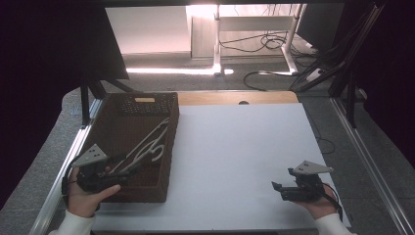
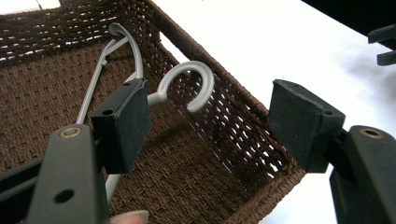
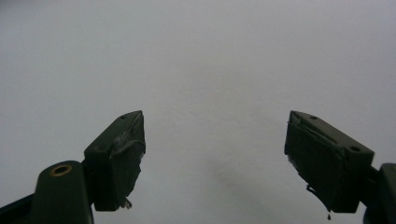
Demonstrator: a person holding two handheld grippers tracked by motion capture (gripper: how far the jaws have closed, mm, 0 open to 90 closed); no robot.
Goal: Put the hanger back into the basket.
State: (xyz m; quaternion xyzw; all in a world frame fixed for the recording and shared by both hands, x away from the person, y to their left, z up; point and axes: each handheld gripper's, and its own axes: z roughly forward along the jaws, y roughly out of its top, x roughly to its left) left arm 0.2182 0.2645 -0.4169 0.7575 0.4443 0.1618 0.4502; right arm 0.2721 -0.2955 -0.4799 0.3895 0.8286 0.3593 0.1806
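Note:
A brown woven basket (image 1: 172, 147) stands on the left of the white table (image 1: 235, 147), with white clothes hangers (image 1: 147, 144) lying in it. My left gripper (image 1: 120, 171) is at the basket's near end, held over its inside, jaws open. In the left gripper view the basket wall (image 2: 233, 135) and a hanger hook (image 2: 187, 74) lie beyond the open left gripper (image 2: 208, 112); the hanger's stem runs behind the left pad (image 2: 133, 121), and nothing is pinched. My right gripper (image 1: 278, 188) rests at the table's near right, open over bare white surface (image 3: 215, 135).
A wooden strip (image 1: 235, 98) borders the table's far edge. Metal rails (image 1: 63, 166) run along both sides. Beyond are a desk frame and floor cables (image 1: 264, 44). The right gripper's tips (image 2: 383, 44) show at the left gripper view's top right.

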